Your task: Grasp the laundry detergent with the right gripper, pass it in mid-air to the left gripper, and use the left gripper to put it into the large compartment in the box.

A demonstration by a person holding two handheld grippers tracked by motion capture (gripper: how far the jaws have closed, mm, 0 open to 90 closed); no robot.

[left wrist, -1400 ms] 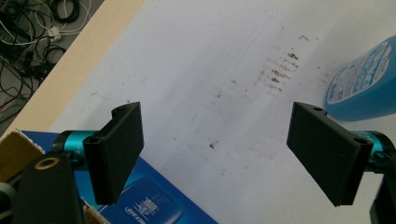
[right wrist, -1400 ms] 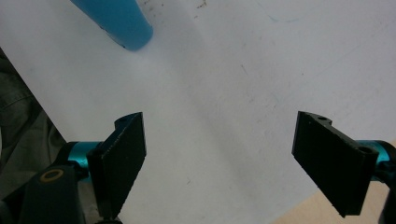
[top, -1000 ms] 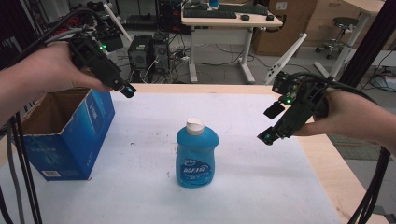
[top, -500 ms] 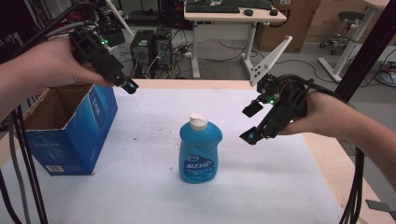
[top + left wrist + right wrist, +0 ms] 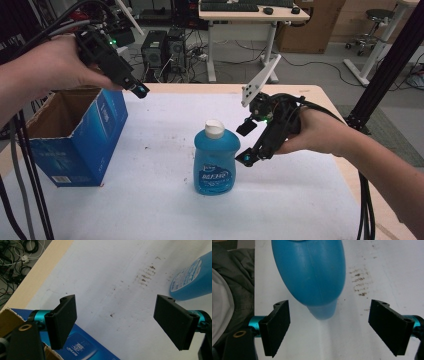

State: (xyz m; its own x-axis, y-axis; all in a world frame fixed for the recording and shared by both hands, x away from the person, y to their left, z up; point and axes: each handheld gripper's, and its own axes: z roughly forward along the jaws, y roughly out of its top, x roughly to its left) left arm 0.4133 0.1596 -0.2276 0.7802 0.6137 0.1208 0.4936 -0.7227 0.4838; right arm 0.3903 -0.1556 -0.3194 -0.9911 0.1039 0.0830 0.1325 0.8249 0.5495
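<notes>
1. Right gripper (image 5: 248, 142), jaws spread and empty, hangs just beside a blue soap bottle (image 5: 215, 161) standing upright mid-desk (image 5: 150, 210).
2. Left gripper (image 5: 131, 85), jaws also spread and empty, hovers above an open blue cardboard box (image 5: 75, 135).
3. A clean pickup likely means straddling the bottle's narrow neck below the white cap (image 5: 215, 128), squaring both pads, then squeezing evenly.
</notes>
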